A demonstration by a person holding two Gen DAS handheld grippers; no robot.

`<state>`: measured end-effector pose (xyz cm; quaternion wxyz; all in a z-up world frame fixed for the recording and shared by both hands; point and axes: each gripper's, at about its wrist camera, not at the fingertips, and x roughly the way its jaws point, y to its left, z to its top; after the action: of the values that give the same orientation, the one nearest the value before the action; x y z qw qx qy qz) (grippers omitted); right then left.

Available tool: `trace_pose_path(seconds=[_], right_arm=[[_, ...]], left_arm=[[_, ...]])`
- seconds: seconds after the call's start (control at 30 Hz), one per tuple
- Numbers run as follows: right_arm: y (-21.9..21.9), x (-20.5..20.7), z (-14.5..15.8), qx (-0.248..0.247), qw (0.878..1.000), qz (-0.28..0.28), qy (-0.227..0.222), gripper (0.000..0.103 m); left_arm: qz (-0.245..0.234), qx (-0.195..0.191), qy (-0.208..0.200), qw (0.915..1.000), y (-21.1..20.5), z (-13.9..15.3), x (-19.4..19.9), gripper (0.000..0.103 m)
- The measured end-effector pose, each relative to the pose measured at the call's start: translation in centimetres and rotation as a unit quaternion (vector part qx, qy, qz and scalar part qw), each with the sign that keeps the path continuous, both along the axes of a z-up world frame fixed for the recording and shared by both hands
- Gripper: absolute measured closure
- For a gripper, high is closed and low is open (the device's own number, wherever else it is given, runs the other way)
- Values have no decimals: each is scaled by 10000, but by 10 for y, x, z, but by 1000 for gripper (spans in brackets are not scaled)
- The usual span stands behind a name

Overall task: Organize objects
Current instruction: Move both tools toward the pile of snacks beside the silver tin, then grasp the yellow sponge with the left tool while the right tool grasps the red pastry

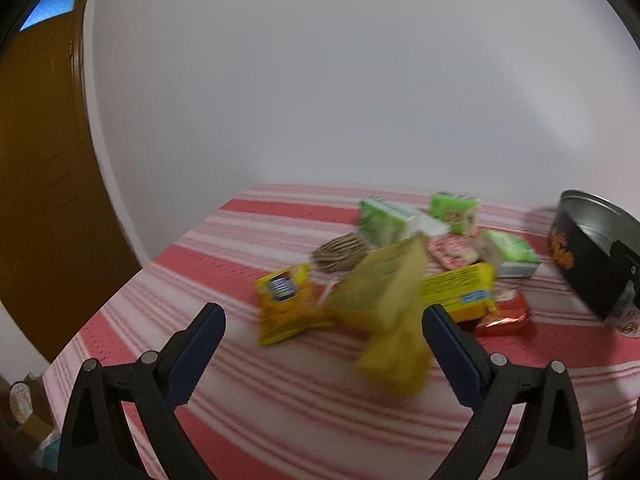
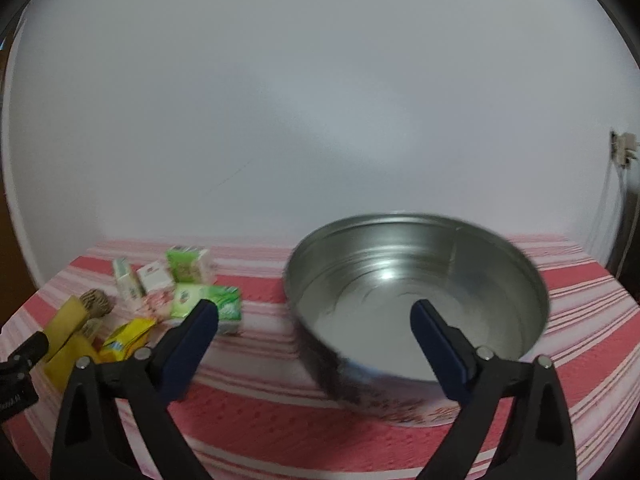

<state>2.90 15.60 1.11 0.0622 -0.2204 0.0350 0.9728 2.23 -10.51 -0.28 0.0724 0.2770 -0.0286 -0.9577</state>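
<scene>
The left claw (image 1: 323, 320) stands wide open with its pads pressing on nothing, though a blurred olive-yellow packet (image 1: 384, 308) lies in the gap between them, nearer the right-hand pad, its top tilted over the pile behind it; whether it touches that pad cannot be told. Only the left wrist view shows what sits around that packet: a yellow snack packet (image 1: 286, 304) just to its left, a long yellow box (image 1: 460, 290) and a red wrapper (image 1: 506, 314) just to its right, a striped brown bundle (image 1: 340, 256) behind it, and farther back three green-and-white cartons (image 1: 386, 220) with a pink packet (image 1: 450, 252) among them. The round tin (image 1: 588, 264) shows there only as a black outer wall at the right edge, well apart from the olive-yellow packet. The right wrist view (the only one looking into the tin) shows the tin's bare silver inside (image 2: 416, 288), tilted toward the camera and motion-blurred. The right claw (image 2: 314, 318) is spread wide, its right pad in front of the tin's near rim, its left pad out over the striped red-and-white cloth on the desk (image 2: 260, 408); no grip on the tin is visible. Left of the tin, that view shows the same pile from the other side, with the left claw's black finger (image 2: 24, 354) beside it.
</scene>
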Motion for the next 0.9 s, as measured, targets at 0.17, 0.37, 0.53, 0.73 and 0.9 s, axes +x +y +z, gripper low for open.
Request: trace_pose_path(seconds=[0.17,0.37,0.53,0.73,0.9], right_arm=[[-20,-13,-10,-75,9973,595,-413,14],[-60,-31,-30,-8,9848,1333,-1117,15],[-88,-58,-50,-175,9685,1697,-1813,15],[-104,-81,-61,-172,9598,1707,-2221,24],[-99,-71,-58,-15,9620,1755,-2091,46]], left_arm=[[10,97,-183,9998,-12,-5,-1,3],[-151,-49,-218,9996,-8,-4,-1,3],[-223,180,-223,9993,-18,0,2,3],[-405,63,-201,9990,-11,5,-8,3],[-695,24,-330,9970,7,4,-28,3]])
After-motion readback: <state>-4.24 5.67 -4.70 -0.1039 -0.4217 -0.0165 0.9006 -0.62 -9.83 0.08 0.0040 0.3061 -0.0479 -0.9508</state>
